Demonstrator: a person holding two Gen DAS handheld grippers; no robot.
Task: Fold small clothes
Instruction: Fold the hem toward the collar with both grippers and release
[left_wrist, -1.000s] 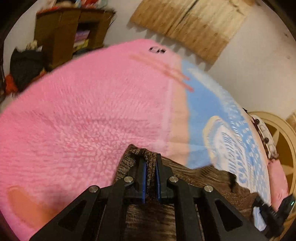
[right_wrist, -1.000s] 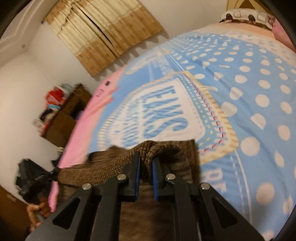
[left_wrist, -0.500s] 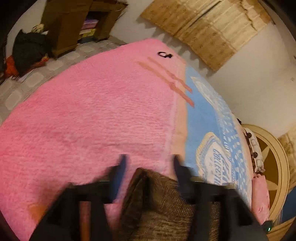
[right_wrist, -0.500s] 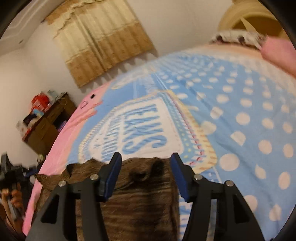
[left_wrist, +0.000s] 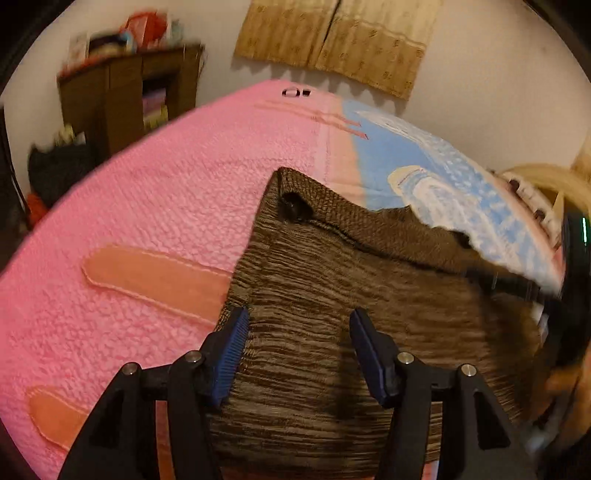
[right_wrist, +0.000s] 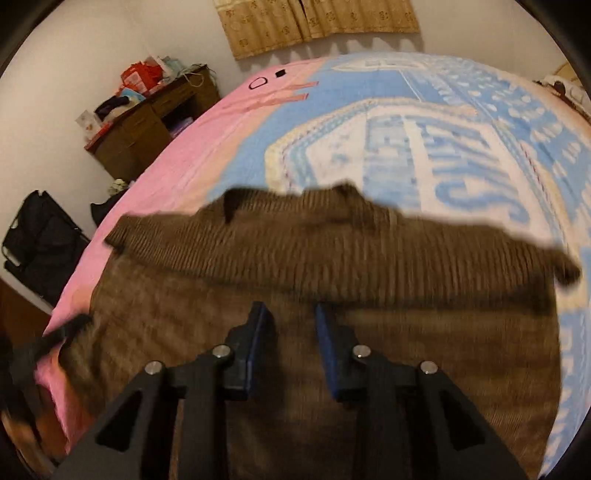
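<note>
Both grippers have let go of the brown knit garment (left_wrist: 332, 302) they were pinching a second ago, and it now lies flat on the bed, straddling the seam between the pink fleece blanket (left_wrist: 155, 206) and the blue dotted cover (right_wrist: 424, 155). Its body shows fine horizontal streaks, and a darker ribbed band (right_wrist: 332, 254) is folded across its far edge. The left gripper (left_wrist: 299, 325) hangs tilted down over the garment's near left corner, jaws parted and empty. The right gripper (right_wrist: 291, 317) hovers over the garment's middle — its jaws have just been closing, narrower now but with a clear gap, nothing pinched between them. Beyond the garment's far edge, past the blanket, a brown wooden shelf (right_wrist: 147, 125) piled with clutter stands at the wall, with tan curtains (right_wrist: 317, 22) hanging farther right.
</note>
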